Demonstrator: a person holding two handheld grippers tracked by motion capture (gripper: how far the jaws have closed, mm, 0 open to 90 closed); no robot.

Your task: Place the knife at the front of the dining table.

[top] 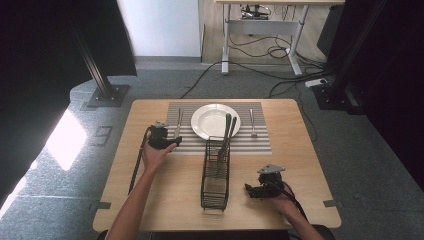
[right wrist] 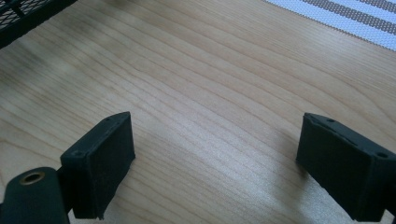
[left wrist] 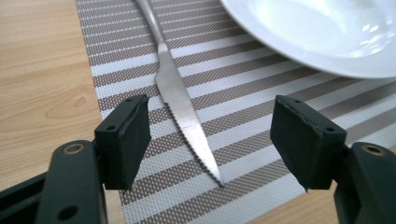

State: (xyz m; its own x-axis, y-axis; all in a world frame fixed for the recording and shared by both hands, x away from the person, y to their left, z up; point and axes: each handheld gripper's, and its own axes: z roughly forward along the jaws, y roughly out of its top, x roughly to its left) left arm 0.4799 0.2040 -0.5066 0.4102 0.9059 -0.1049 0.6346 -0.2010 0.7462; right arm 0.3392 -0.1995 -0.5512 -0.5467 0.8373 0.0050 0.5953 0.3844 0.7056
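A serrated table knife lies flat on the striped placemat, just left of the white plate, its tip pointing at me. My left gripper hangs open just above the blade's tip, with neither pad touching the knife. In the high view the left gripper sits at the near end of the knife, left of the plate. My right gripper stands open over bare wood, with nothing between its jaws. It shows at the table's near right.
A black wire basket stands mid-table with a couple of long utensils leaning out toward the plate; its corner is close to my right gripper. A small utensil lies right of the plate. The wooden table ends just before me.
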